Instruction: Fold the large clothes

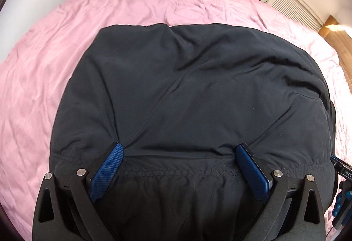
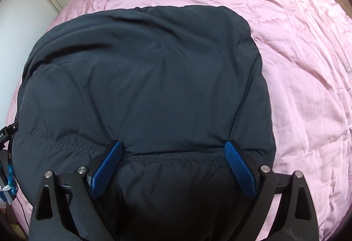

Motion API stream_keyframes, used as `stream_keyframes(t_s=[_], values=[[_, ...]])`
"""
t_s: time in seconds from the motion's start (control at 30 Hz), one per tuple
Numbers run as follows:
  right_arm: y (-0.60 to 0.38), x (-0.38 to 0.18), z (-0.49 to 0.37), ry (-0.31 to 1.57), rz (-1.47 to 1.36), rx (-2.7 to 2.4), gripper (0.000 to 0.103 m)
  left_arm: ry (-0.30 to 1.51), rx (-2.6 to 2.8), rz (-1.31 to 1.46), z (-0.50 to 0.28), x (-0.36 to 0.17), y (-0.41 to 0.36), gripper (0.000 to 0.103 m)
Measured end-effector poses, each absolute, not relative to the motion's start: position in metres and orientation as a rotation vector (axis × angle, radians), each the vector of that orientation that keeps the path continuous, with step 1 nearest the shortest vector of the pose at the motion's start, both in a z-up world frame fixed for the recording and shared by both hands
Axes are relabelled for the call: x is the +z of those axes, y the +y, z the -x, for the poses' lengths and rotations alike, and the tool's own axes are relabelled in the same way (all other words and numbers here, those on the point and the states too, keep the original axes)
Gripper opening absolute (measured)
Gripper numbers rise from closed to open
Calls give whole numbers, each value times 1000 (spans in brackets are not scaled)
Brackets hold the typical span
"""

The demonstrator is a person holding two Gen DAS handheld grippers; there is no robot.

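Where spread — both tongs (image 1: pixel 179 148) over jacket (image 1: pixel 198 86)

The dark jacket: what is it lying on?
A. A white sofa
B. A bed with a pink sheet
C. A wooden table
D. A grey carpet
B: the dark jacket lies spread on a wrinkled pink sheet that shows around it on every visible side, and both open grippers, the left gripper and the right gripper, sit at its near stitched hem.
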State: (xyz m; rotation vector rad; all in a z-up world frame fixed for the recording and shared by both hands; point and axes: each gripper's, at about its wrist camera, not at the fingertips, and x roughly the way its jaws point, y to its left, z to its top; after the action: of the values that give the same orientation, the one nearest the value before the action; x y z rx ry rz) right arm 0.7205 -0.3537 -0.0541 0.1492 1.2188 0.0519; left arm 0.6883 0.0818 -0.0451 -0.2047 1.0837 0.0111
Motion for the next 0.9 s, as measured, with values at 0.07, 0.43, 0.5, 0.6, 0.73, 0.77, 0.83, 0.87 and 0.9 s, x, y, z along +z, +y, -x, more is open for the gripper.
stream_keyframes(t_s=[0.07, 0.43, 0.5, 0.6, 0.73, 0.77, 0.83, 0.87, 0.9], values=[[-356, -50, -718, 1222, -128, 18, 94, 1043, 27, 204, -675, -35, 84, 101], [-274, 10, -681, 1060, -102, 209, 94, 901, -55, 85, -616, -1, 34, 101], [-250, 15, -679, 1037, -78, 259, 94, 901, -77, 66, -615, -2, 21, 101], [-224, 12, -675, 1033, -38, 299, 94, 917, -96, 61, -614, -12, 11, 101], [-211, -8, -678, 1063, -35, 300, 94, 927, -94, 57, -619, -26, 9, 101], [-209, -13, -679, 1066, -39, 295, 95, 928, -93, 60, -619, -30, 9, 101], [-208, -19, -675, 1068, -44, 291, 95, 930, -92, 59, -621, -34, 9, 101], [-209, -21, -678, 1070, -46, 290, 95, 931, -93, 56, -622, -37, 8, 101], [-209, -21, -678, 1071, -48, 290, 96, 931, -93, 53, -623, -39, 8, 101]])
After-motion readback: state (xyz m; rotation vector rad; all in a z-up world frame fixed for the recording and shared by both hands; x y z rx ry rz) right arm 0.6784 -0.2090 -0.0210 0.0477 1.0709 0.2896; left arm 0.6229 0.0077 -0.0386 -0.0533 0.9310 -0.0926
